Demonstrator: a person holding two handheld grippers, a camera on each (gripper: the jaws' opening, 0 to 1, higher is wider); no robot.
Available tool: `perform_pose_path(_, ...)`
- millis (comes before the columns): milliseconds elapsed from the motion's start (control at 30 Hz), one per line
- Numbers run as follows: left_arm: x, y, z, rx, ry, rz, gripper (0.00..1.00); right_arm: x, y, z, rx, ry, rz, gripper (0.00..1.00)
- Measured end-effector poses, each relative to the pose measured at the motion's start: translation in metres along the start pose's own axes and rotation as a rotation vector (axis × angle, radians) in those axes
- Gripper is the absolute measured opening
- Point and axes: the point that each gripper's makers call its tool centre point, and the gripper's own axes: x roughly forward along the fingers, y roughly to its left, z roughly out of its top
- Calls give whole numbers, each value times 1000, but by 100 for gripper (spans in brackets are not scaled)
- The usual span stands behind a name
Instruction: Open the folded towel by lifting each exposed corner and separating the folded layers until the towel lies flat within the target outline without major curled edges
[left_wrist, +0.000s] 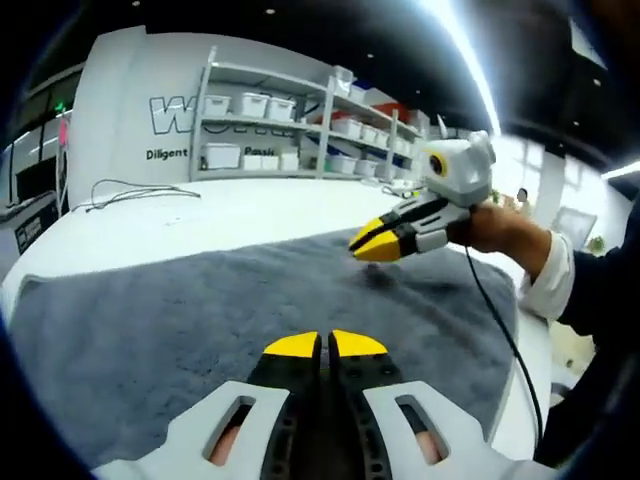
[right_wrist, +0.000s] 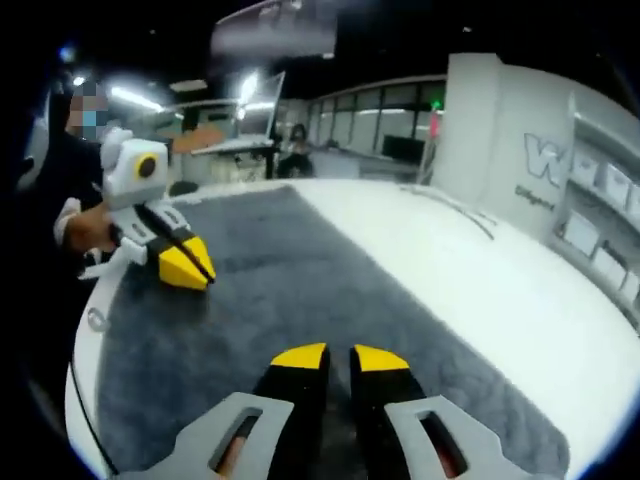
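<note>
In the left gripper view, the left tool (left_wrist: 326, 345) rises from the bottom with its 2 yellow-tipped jaws nearly together, a thin gap between them and nothing held. It hangs above the grey towel (left_wrist: 180, 320), which lies spread over the white desk (left_wrist: 200, 225). The right tool (left_wrist: 378, 243) enters from the right, held by a hand (left_wrist: 495, 228) in a white cuff, its yellow tips pinched together over the towel's far part; whether it touches the cloth cannot be told. A cable trails from it.

In the right gripper view, the right tool (right_wrist: 340, 358) has its jaws slightly apart, empty, over the towel (right_wrist: 290, 290). Shelves (left_wrist: 300, 130) with white bins stand behind the desk.
</note>
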Motion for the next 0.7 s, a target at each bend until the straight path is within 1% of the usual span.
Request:
perform_pose_path(67,-4,3,1,-6,-10,0,9,-7,2,-1,7,-8,-8,11)
perform_pose_path(100,-7,5,5,-27,-43,-4,11,-11,4,-2,11,-12,-11,14)
perform_pose_path(167,-13,10,7,-51,-57,-8,16,-20,5,-2,12,-23,-40,17)
perform_pose_path(200,-15,12,7,-53,-61,-3,18,-25,5,-3,15,-25,-53,18)
perform_pose_path(300,-24,20,10,-50,-81,23,21,-41,7,-2,33,-57,-87,18)
perform_pose_path(333,-29,24,11,-53,-97,40,21,-47,8,-2,43,-68,-97,18)
perform_pose_path(433,-37,30,11,-51,-103,58,22,-60,13,-2,48,-84,-128,19)
perform_pose_path(533,-46,35,11,-42,-108,78,24,-71,14,-2,72,-102,-149,20)
perform_pose_path(600,-52,39,12,-38,-113,89,26,-78,16,-3,88,-113,-167,23)
perform_pose_path(667,-57,42,9,-27,-106,95,29,-83,18,-4,98,-118,-177,28)
perform_pose_path(700,-62,45,8,-8,-111,99,31,-88,18,-4,98,-132,-197,30)
